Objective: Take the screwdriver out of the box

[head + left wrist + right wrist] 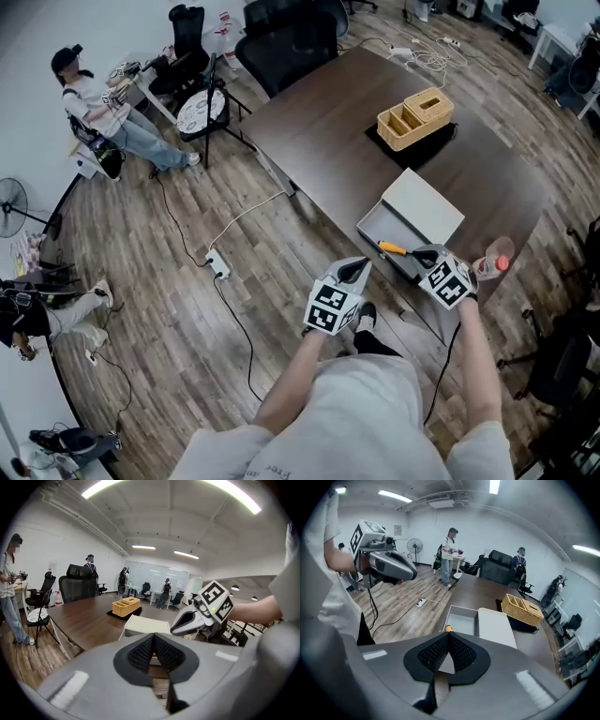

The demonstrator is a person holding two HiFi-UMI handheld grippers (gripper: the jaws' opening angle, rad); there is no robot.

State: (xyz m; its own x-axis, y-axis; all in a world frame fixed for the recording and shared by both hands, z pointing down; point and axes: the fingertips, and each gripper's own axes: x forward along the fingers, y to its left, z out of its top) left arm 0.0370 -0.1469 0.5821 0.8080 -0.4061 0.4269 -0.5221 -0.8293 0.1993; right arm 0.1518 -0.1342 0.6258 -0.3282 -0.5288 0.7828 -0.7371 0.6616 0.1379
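1. Slippage is the big worry in the head view. The right gripper is clenched on the dark end of the screwdriver, so the orange handle sticks out toward 10 o'clock over the near rim of the open box. With that much overhang I'd guess it could swivel in the jaws or drop. The box sits at the table edge, so a drop probably means the floor. The left gripper hangs just off the table at 8 o'clock from the box, close enough to bump the handle.

2. In the left gripper view, the left gripper has its jaws pressed together with nothing between them. The right gripper sits at 1 o'clock, near the lid. If the two drift together, a knock could jar the tool loose.

3. In the right gripper view, the jaws are closed and only an orange nub of the screwdriver shows past the tips at 12 o'clock, with the box right behind it. I can't tell whether it's fully clear of the wall. Pulling sideways too low could catch the rim and twist it out.
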